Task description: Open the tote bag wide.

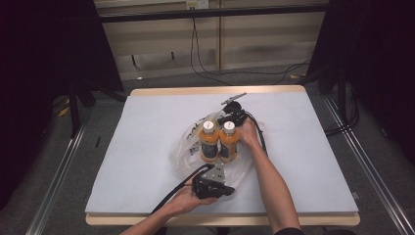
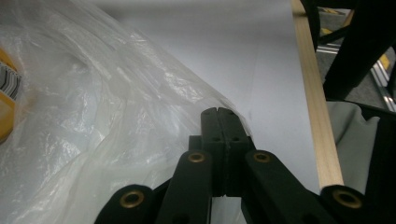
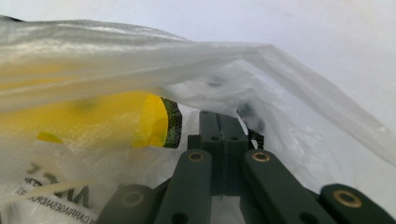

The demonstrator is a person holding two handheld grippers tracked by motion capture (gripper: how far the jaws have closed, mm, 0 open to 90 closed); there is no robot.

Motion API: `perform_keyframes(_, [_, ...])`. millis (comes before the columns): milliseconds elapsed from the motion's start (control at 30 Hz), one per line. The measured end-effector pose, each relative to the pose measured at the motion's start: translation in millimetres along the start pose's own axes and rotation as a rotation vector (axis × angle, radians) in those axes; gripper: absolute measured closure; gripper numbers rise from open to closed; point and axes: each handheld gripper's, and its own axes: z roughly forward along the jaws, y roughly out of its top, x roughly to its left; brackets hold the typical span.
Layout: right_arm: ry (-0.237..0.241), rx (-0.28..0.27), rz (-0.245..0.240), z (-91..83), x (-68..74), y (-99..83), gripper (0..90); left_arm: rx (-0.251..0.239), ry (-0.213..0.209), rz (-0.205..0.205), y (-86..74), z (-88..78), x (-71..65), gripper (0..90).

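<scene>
Two orange juice bottles with white caps (image 1: 209,142) (image 1: 228,141) stand side by side upright on a crumpled clear plastic bag (image 1: 183,149) in the middle of the table. My left gripper (image 1: 226,190) lies at the bag's near edge, jaws shut on the film (image 2: 93,116); part of an orange bottle (image 2: 7,93) shows at the left of its view. My right gripper (image 1: 230,117) sits at the bag's far side behind the bottles, jaws shut with bag film (image 3: 140,46) stretched over and around them. An orange bottle (image 3: 116,119) shows through the plastic.
A pale grey mat (image 1: 147,127) covers the table, with a wooden rim (image 2: 315,116) along its edges. Black cables trail from both grippers. Dark curtains and stand legs flank the table; loose cables lie on the floor beyond it.
</scene>
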Motion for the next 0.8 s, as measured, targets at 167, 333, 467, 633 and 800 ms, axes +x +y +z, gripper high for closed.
perform_keyframes(167, [0.05,-0.023,0.049,-3.3,-2.4,-3.1,90.0,-0.046,0.002,-0.03,3.9,-8.5,8.1,90.0])
perform_keyframes(333, [0.074,-0.041,0.053,-14.6,-4.1,-3.9,90.0,-0.107,0.029,-0.066,5.3,-16.1,14.2,90.0])
perform_keyframes(467, [0.075,-0.042,0.039,-23.9,-1.8,-2.9,90.0,-0.136,0.022,-0.093,5.2,-19.4,14.9,90.0])
perform_keyframes(633, [0.072,-0.045,0.013,-37.5,1.9,-0.1,90.0,-0.148,0.05,-0.096,5.0,-25.9,16.7,85.6])
perform_keyframes(800, [0.075,-0.049,-0.012,-52.9,2.5,-0.3,90.0,-0.185,0.097,-0.109,6.6,-38.6,18.7,72.5])
